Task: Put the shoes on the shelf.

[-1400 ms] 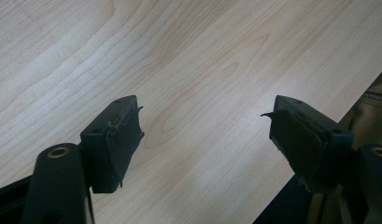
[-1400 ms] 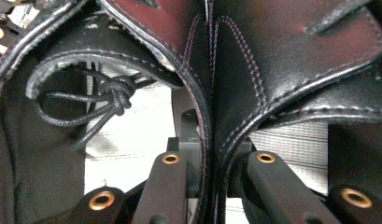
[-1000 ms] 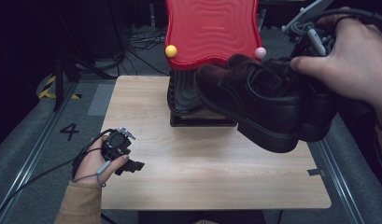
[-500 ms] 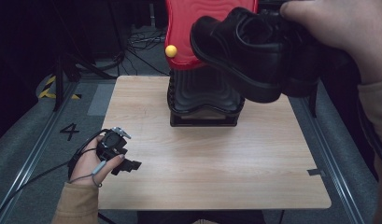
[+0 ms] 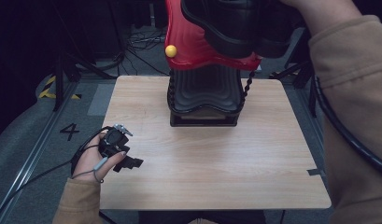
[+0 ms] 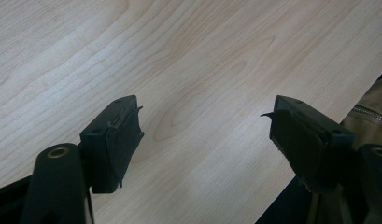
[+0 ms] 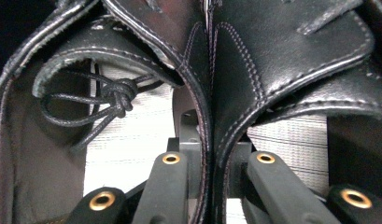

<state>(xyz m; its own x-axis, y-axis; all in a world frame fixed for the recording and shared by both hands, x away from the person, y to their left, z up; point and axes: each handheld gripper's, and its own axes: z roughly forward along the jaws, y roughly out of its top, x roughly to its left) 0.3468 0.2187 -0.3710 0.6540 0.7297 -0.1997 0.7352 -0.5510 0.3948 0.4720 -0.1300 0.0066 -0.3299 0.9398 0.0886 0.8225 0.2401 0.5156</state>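
Right gripper: jaws pinched narrow on the touching inner collars of a pair of black shoes, held high over the red-and-black stand at the bench's far middle. Left gripper rests at the near-left edge, jaws wide, empty. Judgement: keep the pinch firm and level; one loose lace could snag the stand.

A dim recording lab or studio: a lone wooden table stands on grey carpet with a taped "4" at 9 o'clock, hazard-striped tape at 10 o'clock, and cables and stand legs behind.
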